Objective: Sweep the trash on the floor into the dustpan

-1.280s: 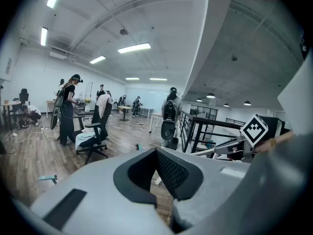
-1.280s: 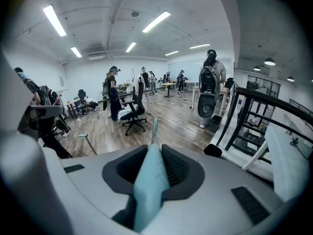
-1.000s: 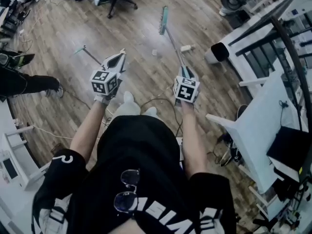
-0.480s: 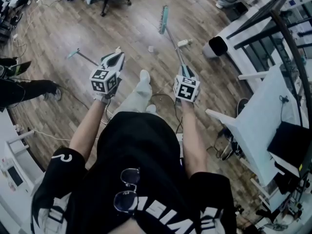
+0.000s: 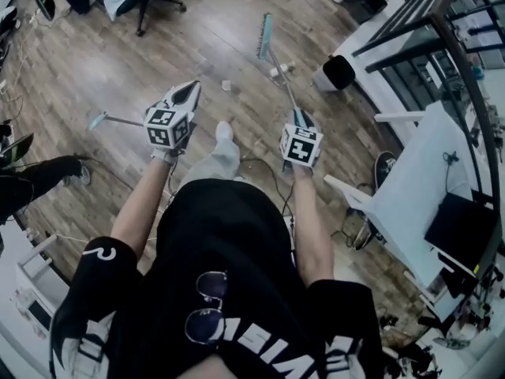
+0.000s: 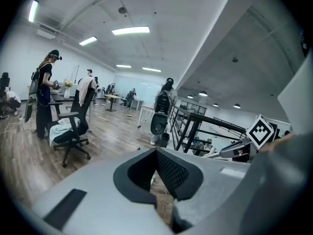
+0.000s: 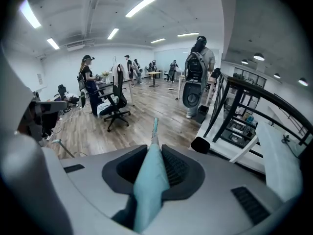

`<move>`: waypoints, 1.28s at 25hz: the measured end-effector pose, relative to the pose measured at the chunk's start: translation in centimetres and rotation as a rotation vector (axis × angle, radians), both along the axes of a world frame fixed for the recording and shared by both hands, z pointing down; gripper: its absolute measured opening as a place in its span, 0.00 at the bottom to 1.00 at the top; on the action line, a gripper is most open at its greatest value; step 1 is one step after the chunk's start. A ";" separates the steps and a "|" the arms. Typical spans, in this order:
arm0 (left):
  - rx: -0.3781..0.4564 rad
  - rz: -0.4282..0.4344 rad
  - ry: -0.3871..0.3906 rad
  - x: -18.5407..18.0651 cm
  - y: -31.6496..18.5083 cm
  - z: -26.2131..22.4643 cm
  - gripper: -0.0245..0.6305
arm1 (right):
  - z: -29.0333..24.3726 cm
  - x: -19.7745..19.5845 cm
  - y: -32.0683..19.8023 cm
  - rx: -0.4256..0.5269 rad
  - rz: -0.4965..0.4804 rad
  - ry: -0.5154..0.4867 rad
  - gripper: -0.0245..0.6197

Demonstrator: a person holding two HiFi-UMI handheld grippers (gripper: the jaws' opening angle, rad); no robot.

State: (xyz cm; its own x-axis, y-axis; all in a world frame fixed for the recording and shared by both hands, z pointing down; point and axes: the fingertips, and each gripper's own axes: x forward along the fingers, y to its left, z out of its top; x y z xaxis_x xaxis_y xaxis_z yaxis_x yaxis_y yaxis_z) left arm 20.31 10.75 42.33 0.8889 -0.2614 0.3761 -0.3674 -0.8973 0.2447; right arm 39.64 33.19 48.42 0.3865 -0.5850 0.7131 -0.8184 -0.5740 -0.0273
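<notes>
Since the earlier frames, the thin rod (image 5: 122,121) at the left gripper (image 5: 189,91) has swung from a diagonal to a near-level line pointing left. The person's foot (image 5: 224,130) has stepped forward between the two grippers. The hold of the right gripper (image 5: 300,118) is unchanged.

Right gripper: jaws clamped on the teal handle of the broom (image 7: 152,175). The handle passes between the pads and runs forward and slightly left to the brush head (image 5: 264,34). The head is well ahead of the jaws, low over the wooden floor (image 5: 95,61).

Left gripper: jaws drawn together, with only floor visible through the padded recess. The rod has a teal tip and disappears behind the marker cube. What it joins to cannot be determined.

Trash:
- The small trash piece (image 5: 225,85) lies on the floor ahead and to the right of the left gripper's tips, left of the broom handle.
- The larger trash piece (image 5: 280,70) lies just beside the handle on its right, between the brush head and the right gripper and nearer the head.
</notes>
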 end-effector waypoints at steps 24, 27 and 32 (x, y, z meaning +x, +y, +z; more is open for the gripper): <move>-0.066 0.100 -0.077 23.9 -6.8 5.3 0.03 | 7.2 21.6 -3.8 -0.144 0.141 -0.103 0.17; -0.069 0.088 -0.099 27.5 -6.9 6.6 0.04 | 9.0 25.9 -4.3 -0.173 0.110 -0.123 0.17; -0.080 0.058 -0.123 33.9 -7.0 9.3 0.03 | 13.1 33.1 -4.7 -0.260 0.062 -0.132 0.17</move>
